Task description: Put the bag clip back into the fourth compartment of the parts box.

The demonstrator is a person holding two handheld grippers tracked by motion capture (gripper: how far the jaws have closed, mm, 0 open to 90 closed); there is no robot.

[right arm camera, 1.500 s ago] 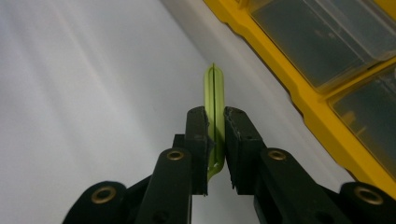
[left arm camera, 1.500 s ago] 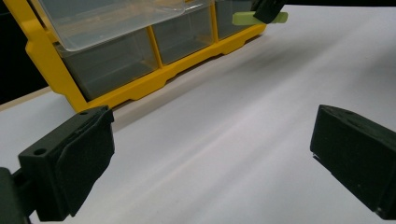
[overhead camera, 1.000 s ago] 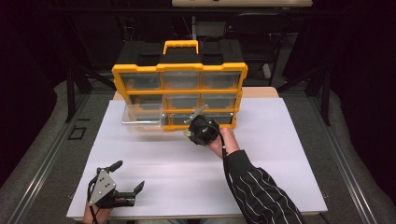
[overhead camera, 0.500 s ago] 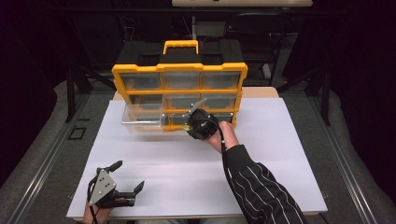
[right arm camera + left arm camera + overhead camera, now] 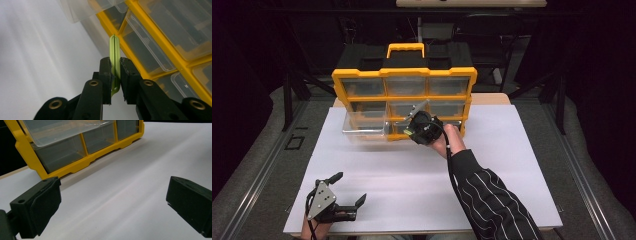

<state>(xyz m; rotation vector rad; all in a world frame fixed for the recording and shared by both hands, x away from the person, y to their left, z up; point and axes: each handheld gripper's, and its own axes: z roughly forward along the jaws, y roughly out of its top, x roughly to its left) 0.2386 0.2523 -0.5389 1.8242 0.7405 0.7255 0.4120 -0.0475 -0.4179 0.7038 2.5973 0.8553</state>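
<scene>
The right tool point(image 5: 115, 82) has its two black jaws pressed together on a thin, flat, pale green plastic strip point(image 5: 114, 53) — the pads clamp its lower part, and the rest stands up out of the grip, edge-on to the right gripper view, with a fine seam down its narrow face. In the high view the right tool point(image 5: 416, 121) is held above the white desk top point(image 5: 422, 175) just in front of the yellow plastic organiser box with clear drawers point(image 5: 404, 97), at the level of its lower rows. One clear plastic drawer point(image 5: 364, 127) at the lower left of the box is pulled well out; the strip sits to the right of it, near the box front but, as far as can be told, not touching it. The box has a yellow carrying handle point(image 5: 405, 49) on a black top.

The left tool point(image 5: 343, 197) rests low near the front left edge of the desk, well apart from the box — its jaws are spread wide with nothing between them. Its black pads point(image 5: 46, 206) look matt and slightly rubbery, blocky in shape.
</scene>
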